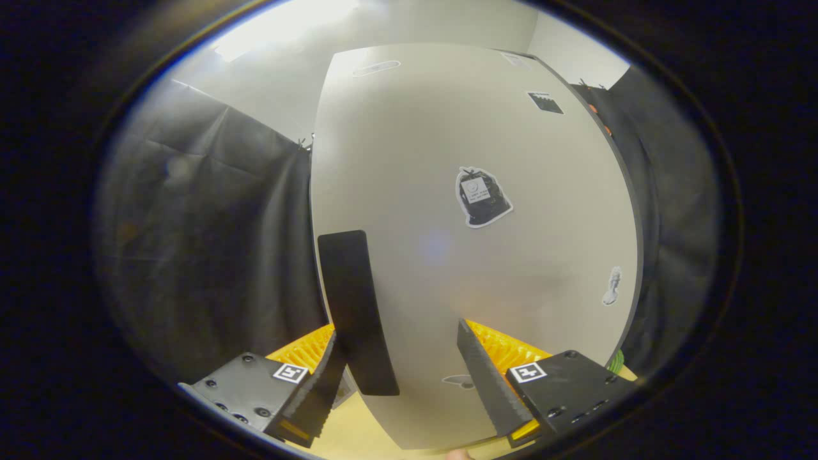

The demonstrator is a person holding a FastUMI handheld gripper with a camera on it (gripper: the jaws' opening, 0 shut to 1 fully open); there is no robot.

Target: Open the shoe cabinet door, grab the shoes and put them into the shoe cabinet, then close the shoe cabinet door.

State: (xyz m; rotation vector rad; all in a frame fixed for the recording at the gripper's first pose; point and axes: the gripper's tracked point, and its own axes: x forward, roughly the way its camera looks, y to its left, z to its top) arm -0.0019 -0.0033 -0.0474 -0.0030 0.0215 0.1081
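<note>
Shoe cabinet door [447,191] handle [356,313] between open tool [399,358] fingers.

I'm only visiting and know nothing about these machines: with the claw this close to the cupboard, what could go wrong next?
1. The gripper has open jaws with the black handle by the left finger, not centred; closing could slip off it.
2. The cabinet door stands very close, so pushing forward might knock it.
3. The sticker isn't a grip point.

gripper view | rides above jaws | faces cabinet door [473,243] | seemingly very close
</note>
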